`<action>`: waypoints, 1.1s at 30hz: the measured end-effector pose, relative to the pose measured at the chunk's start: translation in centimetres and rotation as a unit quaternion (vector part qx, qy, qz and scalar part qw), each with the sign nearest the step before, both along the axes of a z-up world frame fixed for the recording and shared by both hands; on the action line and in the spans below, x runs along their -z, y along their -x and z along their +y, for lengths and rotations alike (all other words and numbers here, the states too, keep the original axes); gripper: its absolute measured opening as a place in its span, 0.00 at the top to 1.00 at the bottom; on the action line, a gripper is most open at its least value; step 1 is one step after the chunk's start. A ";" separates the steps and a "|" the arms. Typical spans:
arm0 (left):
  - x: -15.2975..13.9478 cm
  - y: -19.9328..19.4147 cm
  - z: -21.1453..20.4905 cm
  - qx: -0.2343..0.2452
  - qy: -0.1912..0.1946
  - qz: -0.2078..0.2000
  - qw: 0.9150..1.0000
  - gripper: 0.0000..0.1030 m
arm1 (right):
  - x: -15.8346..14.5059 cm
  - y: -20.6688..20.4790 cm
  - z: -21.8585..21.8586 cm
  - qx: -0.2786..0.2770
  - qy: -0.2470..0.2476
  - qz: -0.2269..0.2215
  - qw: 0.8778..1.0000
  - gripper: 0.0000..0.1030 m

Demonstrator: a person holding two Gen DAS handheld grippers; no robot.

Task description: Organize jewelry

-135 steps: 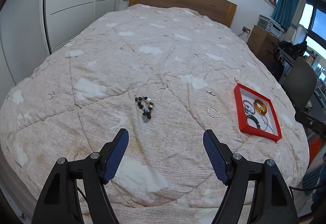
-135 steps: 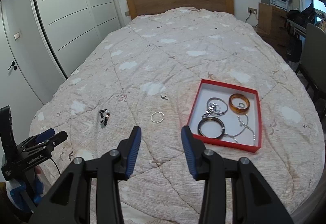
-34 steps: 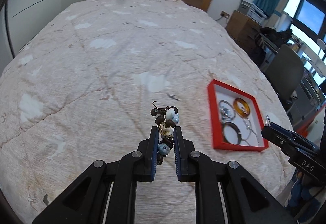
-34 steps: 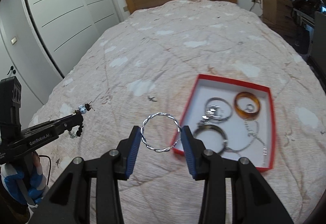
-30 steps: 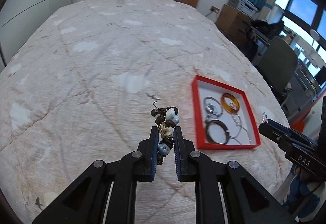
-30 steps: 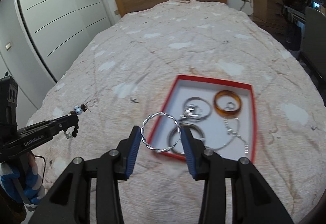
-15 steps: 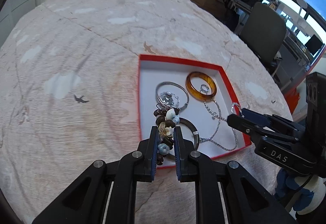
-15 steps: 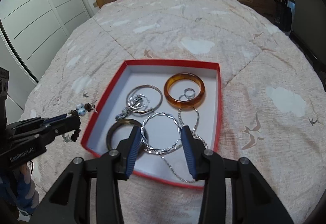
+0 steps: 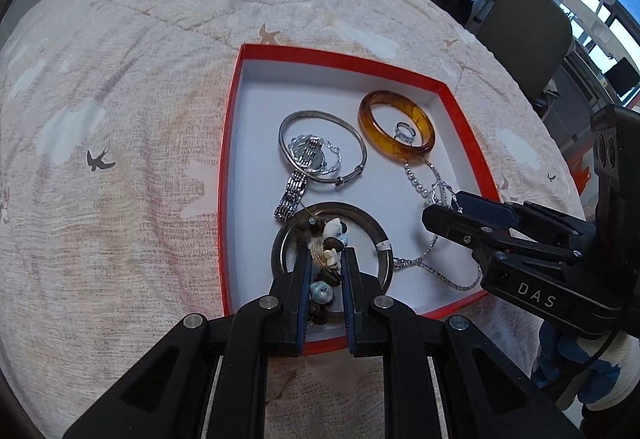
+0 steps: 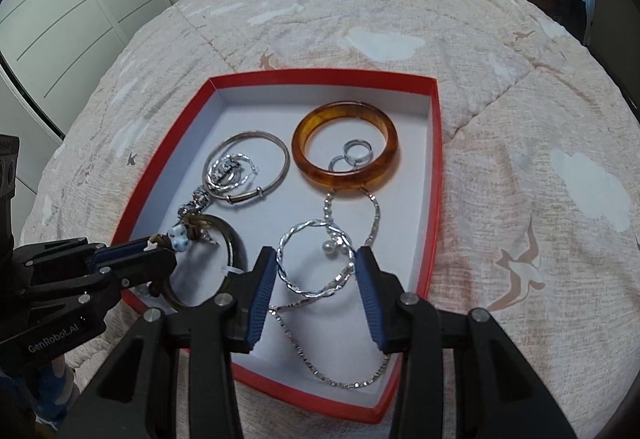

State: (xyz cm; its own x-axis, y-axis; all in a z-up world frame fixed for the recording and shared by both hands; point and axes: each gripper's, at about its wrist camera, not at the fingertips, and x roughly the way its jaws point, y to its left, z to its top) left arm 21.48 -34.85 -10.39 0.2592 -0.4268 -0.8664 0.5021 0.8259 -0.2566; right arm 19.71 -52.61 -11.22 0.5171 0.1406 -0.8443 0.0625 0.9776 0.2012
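2 grippers are over the red tray (image 9: 229,175), each loaded.

Left wrist view: left gripper (image 9: 325,271) has its jaws nearly together, clamped on the beaded bracelet (image 9: 326,245). Beads bunch up between the pads and some hang below. It sits over the dark bangle (image 9: 376,235) at the tray's near-left corner. Farther in lie the silver bangle (image 9: 352,143), a watch-style link strap (image 9: 294,191) and the amber bangle (image 9: 396,125) with a small ring (image 9: 404,131) inside. Right gripper (image 9: 450,207) enters from the right over the chain necklace (image 9: 424,259).

Right wrist view: right gripper (image 10: 316,271) has its jaws at a medium gap, pads bearing on opposite sides of the twisted silver bangle (image 10: 314,263), held above the tray floor over the chain necklace (image 10: 340,371). Amber bangle (image 10: 346,151) holds 2 small rings here. Left gripper (image 10: 160,251) tip shows at the left with beads poking out. How high the bangle sits above the floor is hard to read through the fisheye.

Risks from here:
- Beads dropped here land on the dark bangle and may snag the strap.
- Twisted bangle released here lands on the chain and tangles.
- Near rim is close to both tools; a drop short of it lands on the quilt (image 10: 520,119).
- The 2 tools are near each other; opening together could clash.
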 end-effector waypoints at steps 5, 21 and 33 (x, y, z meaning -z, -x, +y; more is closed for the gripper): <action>0.5 -0.1 0.3 -0.004 0.000 0.008 1.000 0.86 | 0.3 -0.4 0.4 -0.013 0.008 0.009 1.000 0.62; 0.4 -0.1 1.2 -0.011 0.010 0.019 1.000 0.77 | 0.9 -1.5 1.5 -0.049 0.050 0.057 0.996 0.61; -1.6 0.9 2.5 -0.020 0.020 0.004 1.000 0.61 | -0.3 -0.5 1.8 -0.045 0.051 0.055 0.996 0.61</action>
State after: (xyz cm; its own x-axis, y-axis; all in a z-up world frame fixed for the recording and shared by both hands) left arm 20.62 -32.33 -8.82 0.2707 -0.4502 -0.8509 0.4667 0.8345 -0.2931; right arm 20.17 -50.83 -10.88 0.4093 0.0923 -0.9077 -0.0108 0.9953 0.0964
